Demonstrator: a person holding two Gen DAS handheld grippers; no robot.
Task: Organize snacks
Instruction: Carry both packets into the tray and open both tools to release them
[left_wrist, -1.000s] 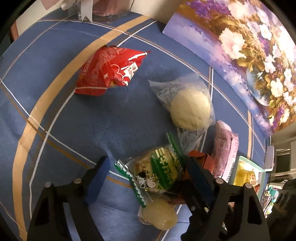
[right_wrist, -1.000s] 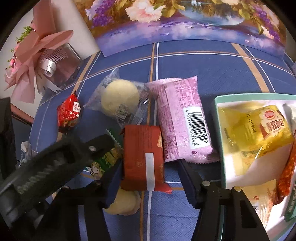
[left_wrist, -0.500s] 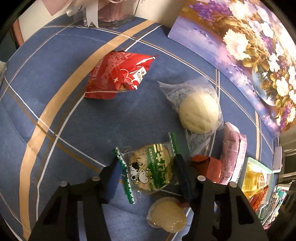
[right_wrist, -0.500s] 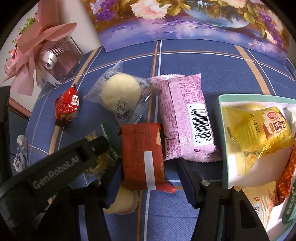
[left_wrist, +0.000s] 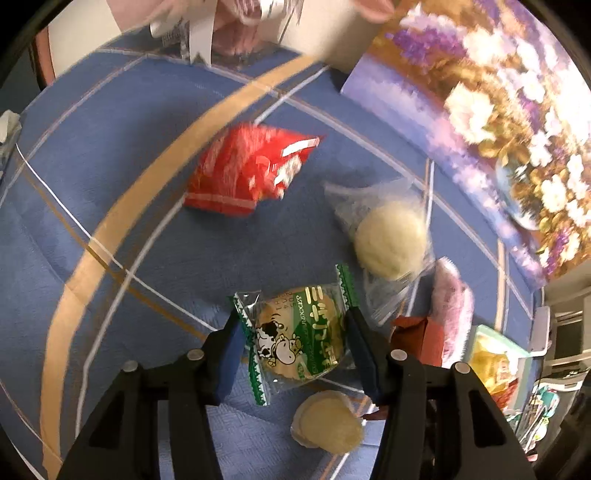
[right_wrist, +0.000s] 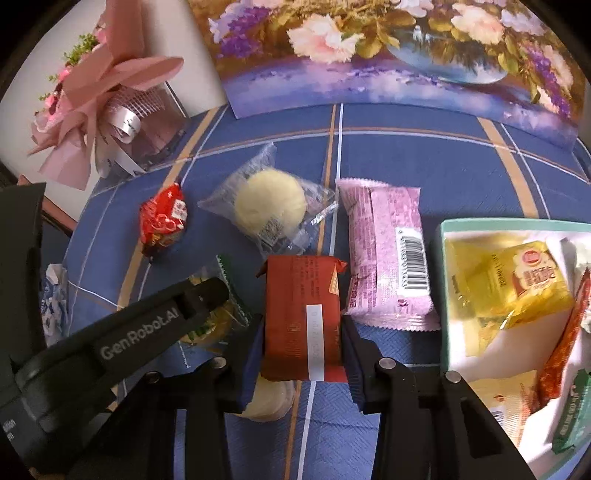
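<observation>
Left tongs (left_wrist: 293, 341): I have them closed on the green-edged cow biscuit packet (left_wrist: 297, 338), lower centre of frame, pinched at its side edges so the wafer inside is spared. Right tongs (right_wrist: 303, 334): closed on the red-brown bar wrapper (right_wrist: 303, 317), centre frame, gripped across its narrow width. Unsorted on the blue plaid surface (right_wrist: 424, 155): pink barcode pack (right_wrist: 388, 254), clear-wrapped pale bun (right_wrist: 271, 205), red candy bag (right_wrist: 164, 219). Mint-rimmed tray (right_wrist: 443, 295), right edge, already holds the yellow packet (right_wrist: 513, 288); likely destination.
</observation>
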